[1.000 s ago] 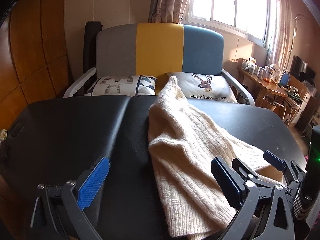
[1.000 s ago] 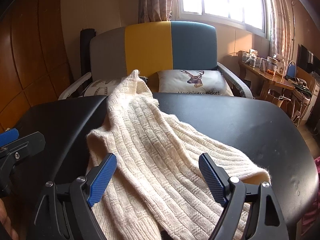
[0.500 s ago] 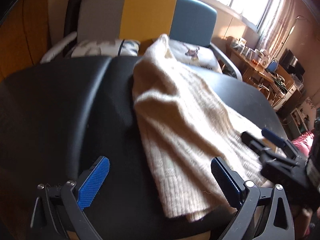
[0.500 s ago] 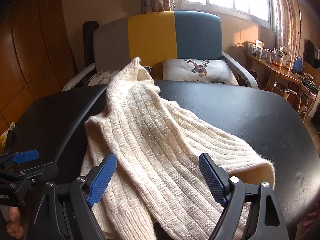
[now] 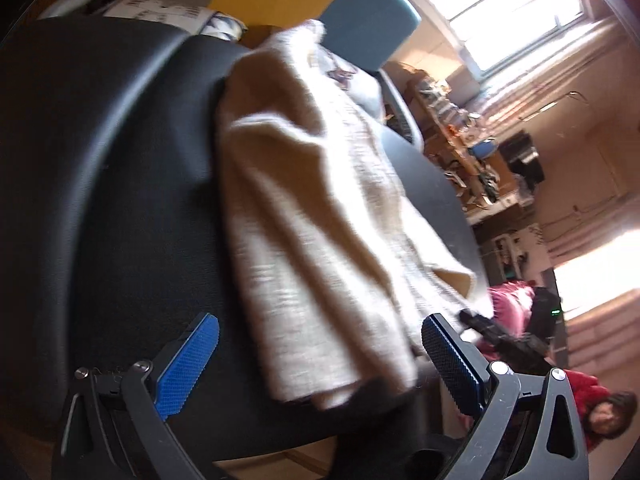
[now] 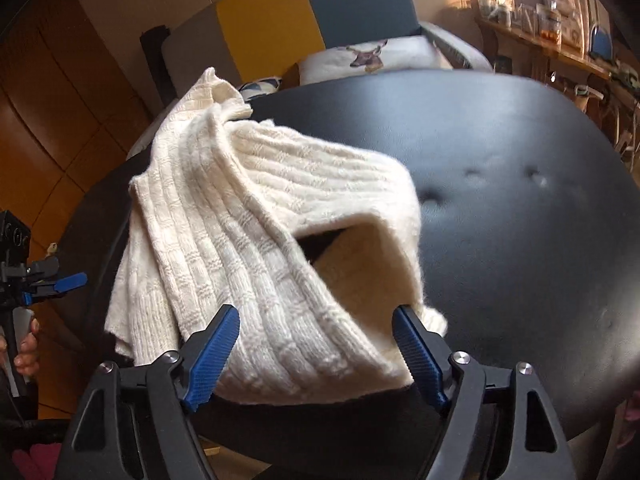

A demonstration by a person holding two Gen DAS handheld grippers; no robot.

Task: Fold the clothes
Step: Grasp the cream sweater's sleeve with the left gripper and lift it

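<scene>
While the left wrist view is tilted and blurred, we get from it what the right one lacks: the window point(image 5: 516, 12), a cluttered desk point(image 5: 472, 148) and the right gripper point(image 5: 492, 330) seen from outside, dark and small past the sweater's point(image 5: 320, 220) near corner. From the right wrist view we get the sharper look at the cloth, plus the left gripper point(image 6: 52, 284) at the far left edge with a hand point(image 6: 26, 354) on its grip. We see the sweater point(image 6: 248, 240) as a cream ribbed knit lying in a rumpled diagonal band on the black tabletop point(image 6: 520, 200), one end reaching toward the sofa point(image 6: 312, 12), the near end folded over so a pocket gapes open. Our right gripper point(image 6: 316, 356) has its blue fingers point(image 6: 212, 356) wide apart, straddling the sweater's near edge without pinching it. Our left gripper point(image 5: 320, 364) likewise has its fingers point(image 5: 188, 364) spread, the knit's hanging corner between them and untouched, as far as the blur lets us tell.
</scene>
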